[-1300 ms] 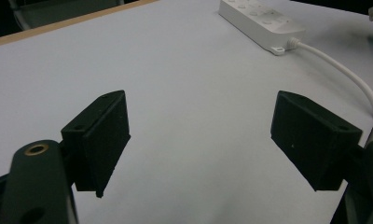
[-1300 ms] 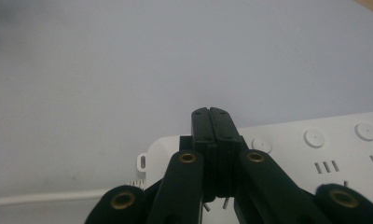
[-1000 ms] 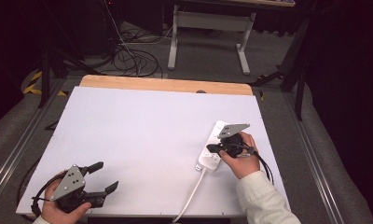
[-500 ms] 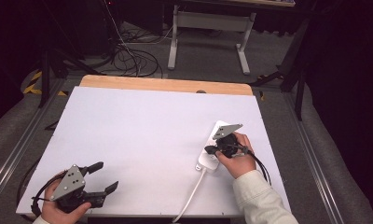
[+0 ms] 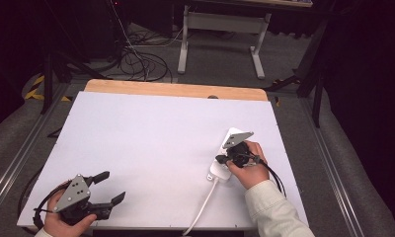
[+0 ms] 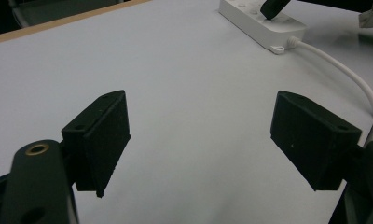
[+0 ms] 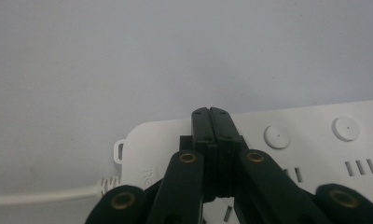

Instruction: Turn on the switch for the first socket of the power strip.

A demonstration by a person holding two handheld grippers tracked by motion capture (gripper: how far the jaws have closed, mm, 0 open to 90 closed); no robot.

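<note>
Smooth white plastic power strip point(image 7: 287, 140) on a matt table point(image 5: 151, 143).

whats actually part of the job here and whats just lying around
In the job:
- right gripper, shut, tips down on the white power strip
- white power strip with its round buttons
- its white cord

Just there:
- left gripper, open, holding nothing, at the table's near left corner
- cables on the floor beyond the table
- white table frame farther back
</note>
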